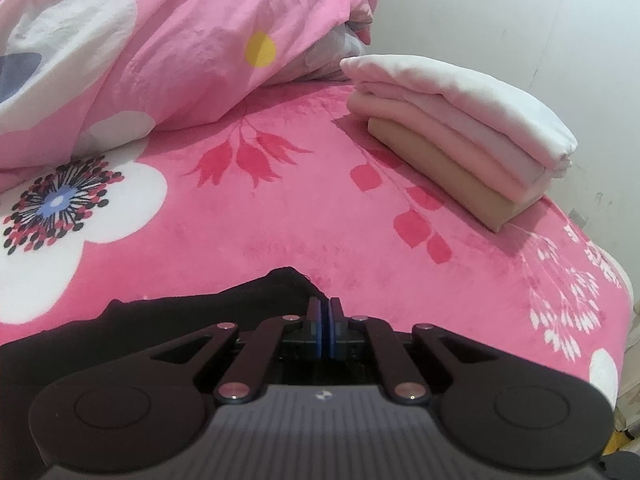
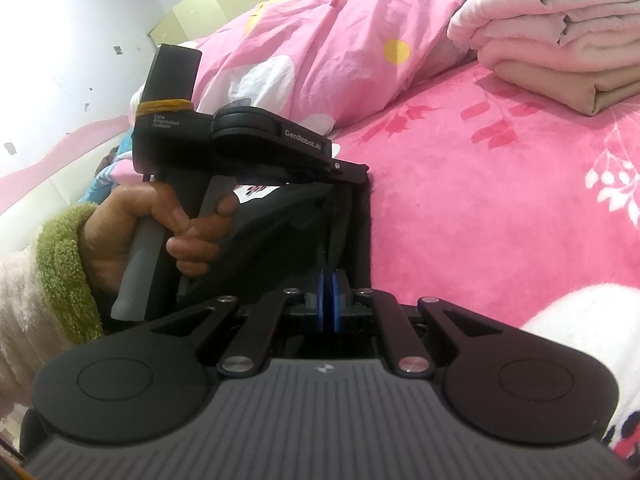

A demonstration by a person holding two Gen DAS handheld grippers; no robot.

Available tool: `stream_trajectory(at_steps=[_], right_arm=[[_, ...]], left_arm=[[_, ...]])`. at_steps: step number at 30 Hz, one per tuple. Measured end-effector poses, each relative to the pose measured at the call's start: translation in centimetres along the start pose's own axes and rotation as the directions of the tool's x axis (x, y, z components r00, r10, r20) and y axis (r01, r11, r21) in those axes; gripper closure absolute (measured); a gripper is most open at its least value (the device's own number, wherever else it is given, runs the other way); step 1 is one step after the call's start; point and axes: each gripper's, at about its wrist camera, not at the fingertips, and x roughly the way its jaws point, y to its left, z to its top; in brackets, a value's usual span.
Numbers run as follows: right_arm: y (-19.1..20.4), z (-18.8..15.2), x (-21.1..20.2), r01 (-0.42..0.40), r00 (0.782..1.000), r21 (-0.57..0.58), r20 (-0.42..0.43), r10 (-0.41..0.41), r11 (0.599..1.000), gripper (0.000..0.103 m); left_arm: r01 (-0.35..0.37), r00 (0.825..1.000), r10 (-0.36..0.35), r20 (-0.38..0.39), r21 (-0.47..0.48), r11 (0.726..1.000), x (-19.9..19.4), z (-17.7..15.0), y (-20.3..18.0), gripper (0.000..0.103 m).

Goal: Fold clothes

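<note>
A black garment (image 1: 168,320) lies at the near edge of the pink bed, bunched up toward my left gripper (image 1: 325,305). That gripper's blue pads are pressed together with the cloth's edge pinched between them. In the right wrist view the same black garment (image 2: 280,224) hangs taut between both tools. My right gripper (image 2: 329,280) is shut on a vertical fold of it. A hand in a green fuzzy sleeve (image 2: 68,264) holds the left gripper (image 2: 360,170), whose tip clamps the garment's top corner.
A stack of folded clothes (image 1: 460,132), white, pale pink and tan, sits on the floral pink bedspread (image 1: 280,208) at the back right, also the stack (image 2: 560,40). A crumpled pink duvet (image 1: 180,40) fills the back left. A white wall stands behind.
</note>
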Motion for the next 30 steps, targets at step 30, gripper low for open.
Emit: stream_trajectory(at_steps=[30], right_arm=[[-3.7,-2.6,-5.6,-0.132,0.991,0.29,0.007,0.136,0.948,0.084]], left_arm=[[0.0,1.0,0.001,-0.013,0.116,0.993,-5.4,-2.8,1.8,0.061]])
